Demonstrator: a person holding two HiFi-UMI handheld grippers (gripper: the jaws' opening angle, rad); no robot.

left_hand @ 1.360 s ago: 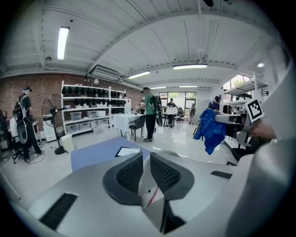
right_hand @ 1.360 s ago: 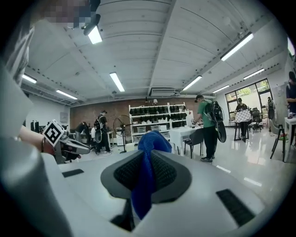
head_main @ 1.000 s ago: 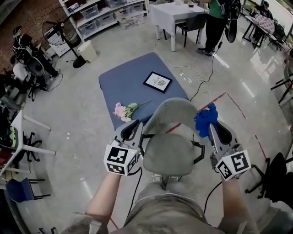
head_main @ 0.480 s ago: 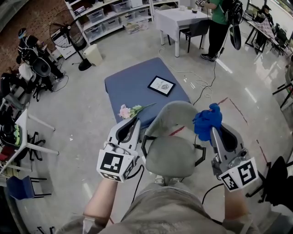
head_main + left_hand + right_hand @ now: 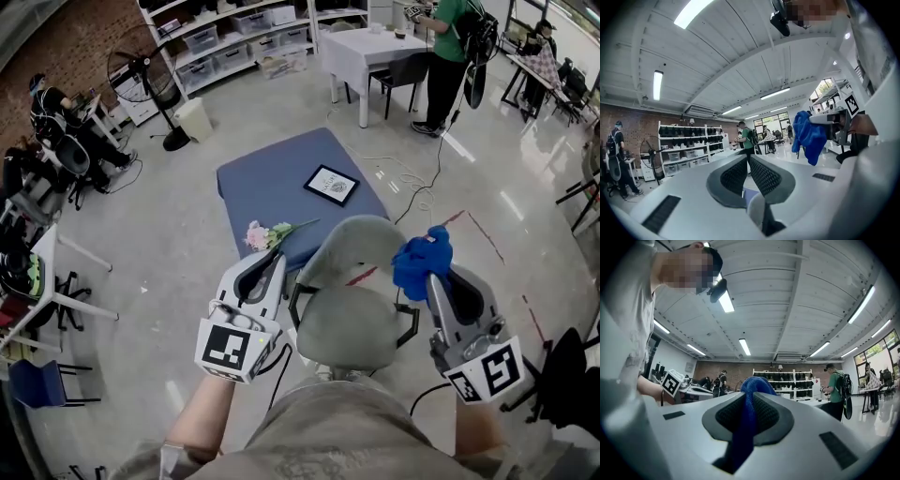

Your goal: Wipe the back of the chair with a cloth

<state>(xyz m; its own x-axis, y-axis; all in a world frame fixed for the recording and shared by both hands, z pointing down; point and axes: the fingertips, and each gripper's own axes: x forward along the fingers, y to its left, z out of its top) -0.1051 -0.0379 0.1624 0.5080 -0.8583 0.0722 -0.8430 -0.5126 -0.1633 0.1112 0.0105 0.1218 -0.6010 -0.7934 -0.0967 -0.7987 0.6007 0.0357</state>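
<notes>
While I am standing over the chair, I am holding one gripper on each side of it. The chair is grey, with a rounded, padded seat, black loop armrests and a curved, smooth-looking back that is facing away from me.

My right gripper is clamping the cloth. In the right gripper view the ribbed black pads are pressing in on it from both sides, and the soft blue fabric is bulging above the tips in a rounded lump and is trailing down between the jaws. From above, the cloth is sitting as a crumpled blue bunch just at the right edge of the chair back; I cannot tell whether it is touching it.

My left gripper is holding nothing. In the left gripper view its textured pads are lying together, with only a thin slit between them. That view is also showing the cloth hanging in limp folds from the other gripper.

Beyond the chair, a low table under a flat blue cover is carrying a dark square picture frame and a bunch of pale pink flowers, which is lying at the near edge, close to my left gripper's tip.
</notes>
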